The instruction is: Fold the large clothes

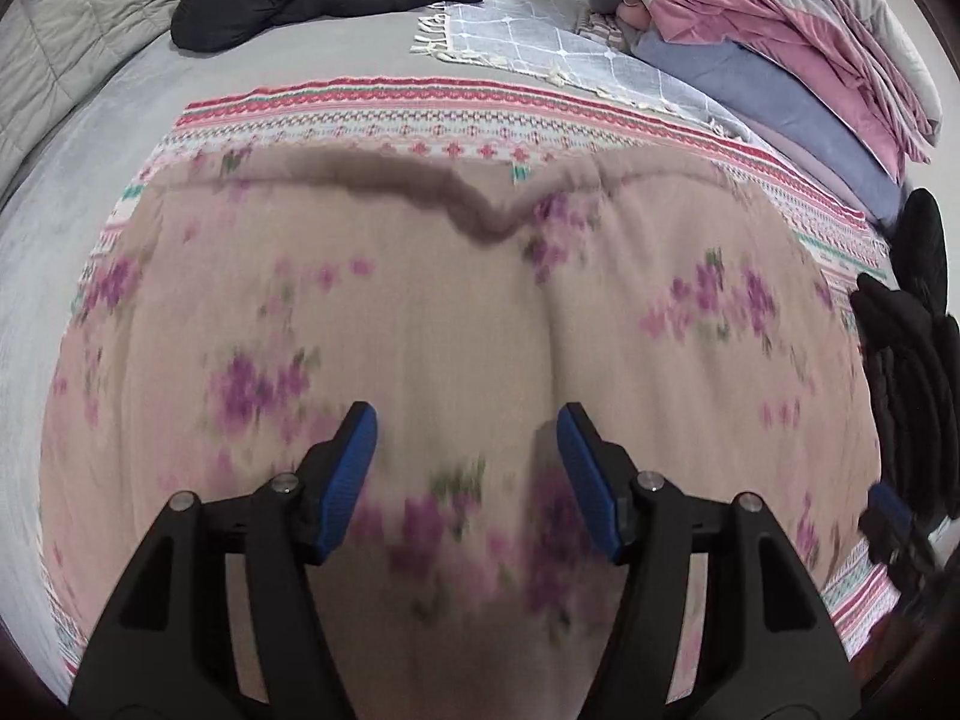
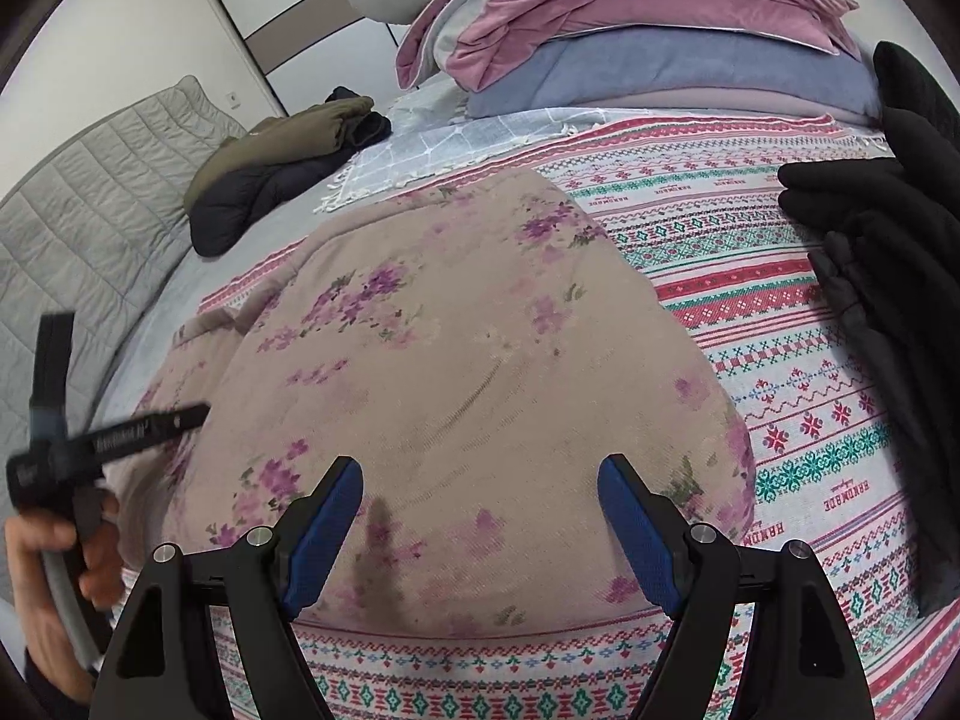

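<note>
Garment: floral padded garment (image 2: 456, 360) is lying folded into a thick, rounded bundle on the patterned bedspread (image 2: 780, 360), near the bed's front edge; a brown trim edge (image 1: 420, 180) is showing along its far side in the left wrist view.
Left gripper: left gripper (image 1: 467, 462) is hanging above the garment with its blue pads apart and nothing between them; the fabric below it is blurring in that view.
Left hand: a hand (image 2: 54, 570) is gripping the left tool's handle at the left edge of the right wrist view, just beside the bundle's left side.
Right gripper: right gripper (image 2: 480, 516) is hovering over the near end of the bundle, jaws standing wide, gripping nothing.
Step in hand: judging by the compact shape and both tools being free, the fold on this piece is looking finished or nearly so; the hands are seemingly releasing and repositioning.
Next move: it is probably calling for either pressing the bundle flat or taking it by its near and left edges, both jaws closing on the full thickness, and carrying it to a pile.
Surroundings: black clothes (image 2: 888, 276) are lying to the right, a dark and olive jacket heap (image 2: 270, 180) is sitting at the far left, and stacked bedding (image 2: 630, 42) is resting at the head of the bed.
Risk: thick padding may be springing open if it is lifted by one layer only.
</note>
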Demonstrator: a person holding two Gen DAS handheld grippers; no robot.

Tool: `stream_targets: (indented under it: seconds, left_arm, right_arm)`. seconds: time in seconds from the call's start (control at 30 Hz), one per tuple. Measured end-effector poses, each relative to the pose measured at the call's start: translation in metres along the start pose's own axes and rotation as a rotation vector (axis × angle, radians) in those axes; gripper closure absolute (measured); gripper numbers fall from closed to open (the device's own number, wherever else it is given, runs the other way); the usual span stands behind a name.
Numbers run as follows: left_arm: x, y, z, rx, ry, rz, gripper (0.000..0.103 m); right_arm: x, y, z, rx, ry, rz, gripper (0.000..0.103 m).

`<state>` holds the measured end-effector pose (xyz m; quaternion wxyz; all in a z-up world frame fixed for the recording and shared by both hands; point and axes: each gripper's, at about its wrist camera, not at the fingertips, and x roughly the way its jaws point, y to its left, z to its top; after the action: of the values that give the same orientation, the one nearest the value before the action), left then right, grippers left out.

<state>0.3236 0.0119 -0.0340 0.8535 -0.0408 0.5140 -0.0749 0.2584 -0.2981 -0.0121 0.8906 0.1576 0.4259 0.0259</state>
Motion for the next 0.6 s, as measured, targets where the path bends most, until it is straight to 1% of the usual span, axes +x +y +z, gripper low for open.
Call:
stream_targets:
  seconds: [0.03, 0.07, 0.1, 0.13, 0.17, 0.23, 0.3, 0.4, 0.47, 0.5, 0.57, 0.6]
  left_arm:
    - [0.007, -0.001, 0.008, 0.006, 0.005, 0.013, 0.039]
    - [0.022, -0.001, 0.017, 0.005, 0.030, 0.038, 0.039]
    - [0.034, -0.001, 0.019, -0.002, 0.054, 0.057, 0.039]
    - [0.055, 0.000, 0.020, -0.012, 0.089, 0.078, 0.038]
    - [0.063, -0.001, 0.021, -0.009, 0.100, 0.085, 0.038]
    - [0.067, -0.004, 0.029, 0.007, 0.112, 0.101, 0.038]
    - [0.063, -0.002, 0.042, -0.016, 0.128, 0.102, 0.038]
    - [0.063, -0.003, 0.067, -0.023, 0.118, 0.156, 0.038]
    - [0.070, -0.005, 0.081, -0.025, 0.128, 0.156, 0.038]
    - [0.080, -0.008, 0.088, -0.023, 0.148, 0.165, 0.038]
    - [0.090, -0.013, 0.093, -0.007, 0.159, 0.200, 0.036]
    - [0.098, -0.016, 0.095, 0.004, 0.150, 0.226, 0.034]
  right_arm:
    - [0.000, -0.001, 0.000, 0.004, 0.004, 0.000, 0.021]
    - [0.000, -0.001, 0.000, 0.005, 0.006, -0.001, 0.021]
    - [0.001, -0.001, 0.000, 0.003, 0.009, -0.003, 0.021]
    - [0.001, -0.001, 0.000, -0.001, 0.010, -0.005, 0.021]
    - [0.001, -0.001, -0.001, -0.004, 0.012, -0.007, 0.021]
    - [0.003, 0.000, -0.002, -0.013, 0.018, -0.014, 0.021]
    - [0.004, 0.002, -0.002, -0.014, 0.021, -0.026, 0.021]
    - [0.004, 0.005, -0.002, -0.021, 0.021, -0.026, 0.021]
    - [0.003, 0.007, -0.002, -0.025, 0.018, -0.025, 0.021]
    - [0.002, 0.007, -0.002, -0.027, 0.017, -0.026, 0.021]
    - [0.002, 0.009, -0.003, -0.031, 0.015, -0.028, 0.021]
    - [0.002, 0.010, -0.003, -0.035, 0.016, -0.032, 0.021]
